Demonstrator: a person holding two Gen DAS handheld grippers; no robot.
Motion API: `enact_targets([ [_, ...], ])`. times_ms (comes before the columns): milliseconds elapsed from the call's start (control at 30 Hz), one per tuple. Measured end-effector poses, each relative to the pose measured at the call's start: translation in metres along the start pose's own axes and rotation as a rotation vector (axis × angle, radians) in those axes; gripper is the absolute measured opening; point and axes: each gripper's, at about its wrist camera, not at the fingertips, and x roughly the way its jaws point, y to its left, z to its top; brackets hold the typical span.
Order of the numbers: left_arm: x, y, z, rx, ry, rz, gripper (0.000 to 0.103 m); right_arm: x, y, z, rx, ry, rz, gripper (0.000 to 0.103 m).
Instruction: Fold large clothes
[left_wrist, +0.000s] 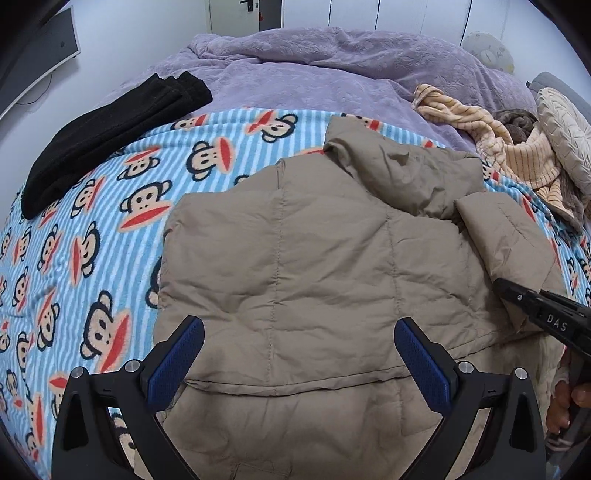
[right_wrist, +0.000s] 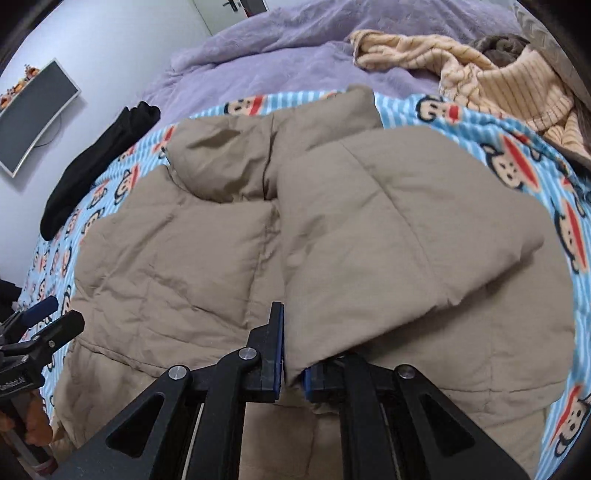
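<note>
Tan padded jacket (left_wrist: 314, 258) spread on monkey-print blanket (left_wrist: 92, 229) | left gripper (left_wrist: 299, 354) held wide apart over hem | right gripper (right_wrist: 293, 363) clamped on sleeve (right_wrist: 369, 236) at 6 o'clock

A: The jacket (left_wrist: 295, 258) is running off the bottom edge of the left wrist view, so its hem is staying out of sight.

B: And in the right wrist view the sleeve (right_wrist: 388, 240) is covering one finger of the right gripper (right_wrist: 293, 373); only a sliver of blue pad is peeking out.

A: The monitor (left_wrist: 40, 55) is getting cut by the frame edge, too.

B: The jacket is also hiding much of the monkey blanket (left_wrist: 92, 229) beneath it.
</note>
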Motion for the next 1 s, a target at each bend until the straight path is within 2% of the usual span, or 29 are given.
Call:
enact_targets([
  [100,0.011,0.001,-0.006,-0.003,0.025,-0.016,0.103,0.009,-0.004,-0.002,0.037,0.019,-0.001,0.01],
  [167,0.015,-0.001,-0.008,-0.007,0.033,-0.029,0.103,0.008,-0.006,0.001,0.055,0.04,0.005,0.014],
  [200,0.016,-0.003,-0.007,-0.008,0.035,-0.035,0.103,0.005,-0.008,0.003,0.07,0.049,0.017,0.026],
  [233,0.017,-0.005,-0.006,-0.009,0.034,-0.041,0.103,-0.001,-0.01,0.004,0.087,0.05,0.034,0.049],
  [300,0.017,-0.007,-0.002,-0.008,0.027,-0.053,0.103,-0.021,-0.02,0.002,0.141,0.009,0.072,0.076],
  [333,0.016,-0.006,0.0,-0.008,0.021,-0.057,0.103,-0.031,-0.025,0.0,0.168,-0.019,0.088,0.076],
  [433,0.015,-0.003,0.009,-0.013,0.003,-0.064,0.103,-0.055,-0.058,-0.001,0.314,-0.08,0.145,0.076],
  [567,0.017,0.012,0.018,-0.049,-0.007,-0.056,0.103,-0.057,-0.109,0.003,0.573,-0.123,0.207,0.074],
  [600,0.018,0.016,0.02,-0.058,-0.007,-0.057,0.103,-0.055,-0.121,0.005,0.65,-0.137,0.228,0.066],
  [633,0.017,0.019,0.021,-0.064,-0.01,-0.057,0.103,-0.052,-0.127,0.012,0.699,-0.146,0.236,0.047],
  [667,0.016,0.023,0.021,-0.066,-0.015,-0.051,0.103,-0.048,-0.132,0.016,0.723,-0.142,0.237,0.036],
  [700,0.015,0.025,0.021,-0.065,-0.021,-0.041,0.103,-0.043,-0.131,0.023,0.715,-0.135,0.244,0.013],
  [733,0.013,0.027,0.021,-0.063,-0.026,-0.033,0.103,-0.042,-0.125,0.031,0.684,-0.134,0.245,0.01],
  [800,0.011,0.034,0.021,-0.072,-0.029,-0.038,0.103,-0.045,-0.098,0.048,0.557,-0.149,0.24,0.01],
  [900,0.007,0.047,0.021,-0.116,-0.03,-0.09,0.103,-0.051,-0.042,0.064,0.326,-0.161,0.24,0.01],
  [1000,0.006,0.06,0.021,-0.163,-0.025,-0.138,0.103,-0.047,0.012,0.059,0.132,-0.126,0.228,0.01],
])
